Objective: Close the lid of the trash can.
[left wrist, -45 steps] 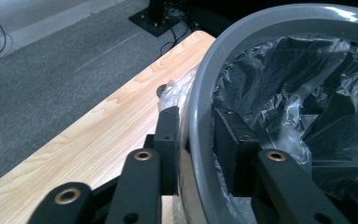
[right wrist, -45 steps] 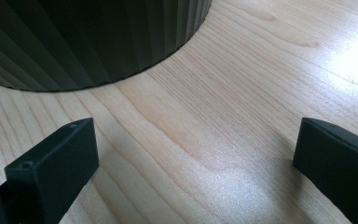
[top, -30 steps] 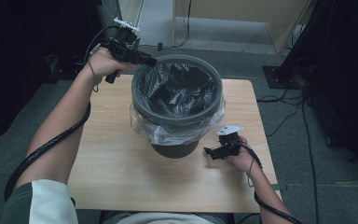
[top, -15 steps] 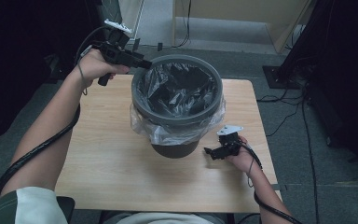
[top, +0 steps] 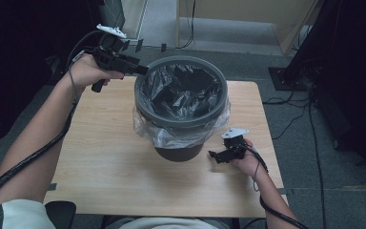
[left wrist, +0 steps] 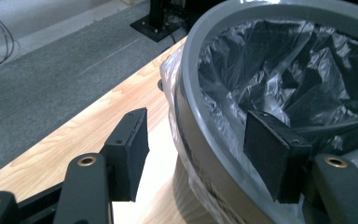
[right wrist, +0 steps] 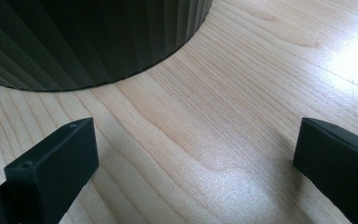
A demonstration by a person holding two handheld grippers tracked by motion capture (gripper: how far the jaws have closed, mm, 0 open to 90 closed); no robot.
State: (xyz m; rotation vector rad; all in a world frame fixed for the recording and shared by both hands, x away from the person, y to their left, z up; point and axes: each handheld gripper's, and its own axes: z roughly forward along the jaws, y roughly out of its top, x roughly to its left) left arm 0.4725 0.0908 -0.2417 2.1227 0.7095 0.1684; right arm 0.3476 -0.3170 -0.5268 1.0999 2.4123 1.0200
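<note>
A grey bin [top: 181, 124] stands in the middle of the wooden table [top: 105, 162]. A clear plastic liner [top: 164, 136] is folded over its rim [left wrist: 205, 60] and hangs down the outside. My left gripper [top: 143, 70] is open at the bin's far-left rim. In the left gripper view [left wrist: 205, 158] one jaw stands outside the bin and the other inside the liner [left wrist: 270, 74], the rim between them and untouched. My right gripper [top: 213, 155] lies low on the table, right of the bin's base. It is open [right wrist: 196, 168] over bare wood, beside the ribbed bin wall [right wrist: 88, 42].
The table's far edge lies just behind the bin, with grey carpet [top: 248, 47] and cables [top: 290, 105] beyond it. A dark stand base [top: 286, 76] sits on the floor at the right. Bare tabletop runs along the left and near sides.
My left gripper's tip has dropped slightly toward the bin's far-left rim, the hand drifting a little left. The right gripper has not moved.
</note>
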